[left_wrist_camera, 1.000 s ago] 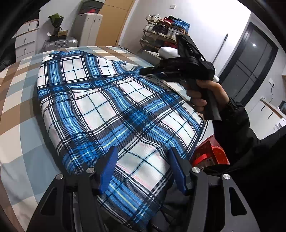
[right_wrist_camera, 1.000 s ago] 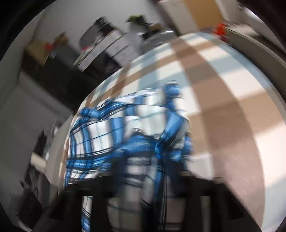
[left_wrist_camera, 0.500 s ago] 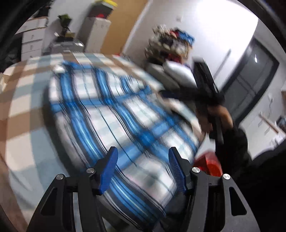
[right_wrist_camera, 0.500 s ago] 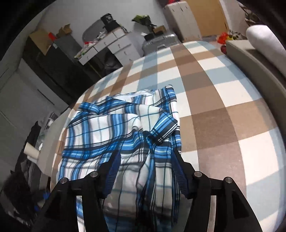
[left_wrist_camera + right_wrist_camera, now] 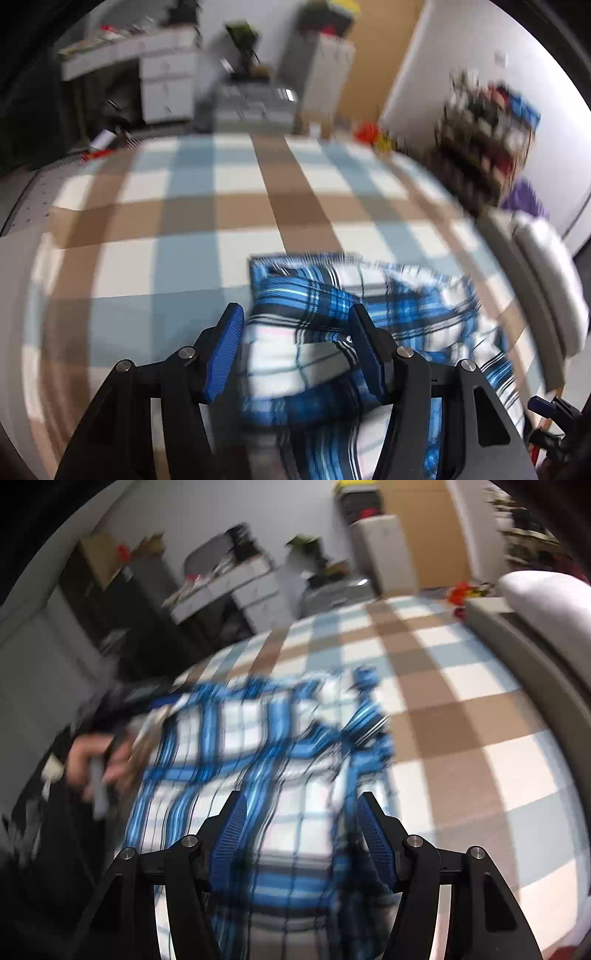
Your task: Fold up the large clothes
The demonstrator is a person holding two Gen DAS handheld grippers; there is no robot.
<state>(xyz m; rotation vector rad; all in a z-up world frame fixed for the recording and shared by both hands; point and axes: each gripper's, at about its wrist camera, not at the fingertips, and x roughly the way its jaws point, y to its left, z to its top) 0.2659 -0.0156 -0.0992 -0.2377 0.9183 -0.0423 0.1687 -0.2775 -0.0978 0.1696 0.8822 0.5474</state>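
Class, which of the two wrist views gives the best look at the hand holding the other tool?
The right wrist view: the hand appears at its left edge, blurred, gripping a tool handle beside the plaid shirt. The left wrist view shows no hand, only a dark tool tip at its lower right corner.

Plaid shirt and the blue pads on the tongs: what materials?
Plaid shirt: looks like thin woven fabric, matte; it bunches in soft folds, though blur hides the weave. Pads: likely rubber or soft plastic, matte blue with fine ribbing, mounted on black rigid-looking arms.
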